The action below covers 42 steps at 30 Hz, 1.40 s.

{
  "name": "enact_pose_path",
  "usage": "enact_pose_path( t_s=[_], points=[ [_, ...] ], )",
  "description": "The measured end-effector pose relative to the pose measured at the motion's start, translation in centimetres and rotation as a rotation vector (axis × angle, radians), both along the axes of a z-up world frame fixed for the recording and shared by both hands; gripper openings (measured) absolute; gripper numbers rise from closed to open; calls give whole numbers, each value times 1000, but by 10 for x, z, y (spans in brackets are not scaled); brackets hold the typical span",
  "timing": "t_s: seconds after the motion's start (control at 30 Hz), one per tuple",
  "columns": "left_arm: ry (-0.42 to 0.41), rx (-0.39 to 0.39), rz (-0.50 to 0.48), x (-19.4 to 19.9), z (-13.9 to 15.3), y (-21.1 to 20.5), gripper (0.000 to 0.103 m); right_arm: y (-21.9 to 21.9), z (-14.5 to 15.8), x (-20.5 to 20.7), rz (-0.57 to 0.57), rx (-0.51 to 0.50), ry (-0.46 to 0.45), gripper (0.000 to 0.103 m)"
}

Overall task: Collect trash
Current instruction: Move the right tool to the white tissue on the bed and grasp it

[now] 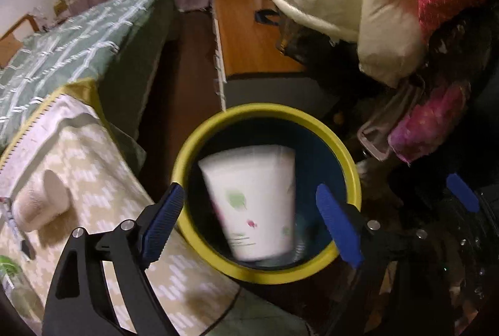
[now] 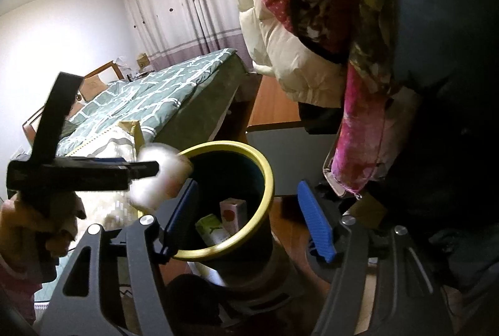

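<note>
My L gripper (image 1: 249, 220) is released, paper cup (image 1: 252, 202) blurred btwn its fingers over bin (image 1: 349, 167); R gripper (image 2: 249, 217) wide apart, nothing held.

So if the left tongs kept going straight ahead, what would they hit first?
Probably the white paper cup, blurred, sitting between the open left tongs at the mouth of the yellow-rimmed bin; depth is unclear.
</note>
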<state>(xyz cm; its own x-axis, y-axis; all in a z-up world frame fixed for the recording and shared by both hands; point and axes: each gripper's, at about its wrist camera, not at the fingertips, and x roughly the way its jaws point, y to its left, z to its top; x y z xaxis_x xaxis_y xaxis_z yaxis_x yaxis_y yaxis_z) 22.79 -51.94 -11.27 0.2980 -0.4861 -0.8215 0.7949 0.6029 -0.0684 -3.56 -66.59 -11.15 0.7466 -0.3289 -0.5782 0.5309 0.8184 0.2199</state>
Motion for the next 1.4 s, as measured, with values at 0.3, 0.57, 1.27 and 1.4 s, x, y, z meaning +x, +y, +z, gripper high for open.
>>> enact_pose_path(
  t_s=[0.3,0.57,1.27,1.4],
  points=[
    [-140,-138,83,-22,72,108,93,30,0,21,63,-5,11,64],
    [-237,-224,354,-22,102,279,95,101,1,68,230,-22,41,64],
    [-376,-201,1061,12,32,592,98,353,9,199,761,-68,100,64],
    [-384,-204,1058,7,31,581,98,377,-5,215,804,-57,155,64]
  ],
)
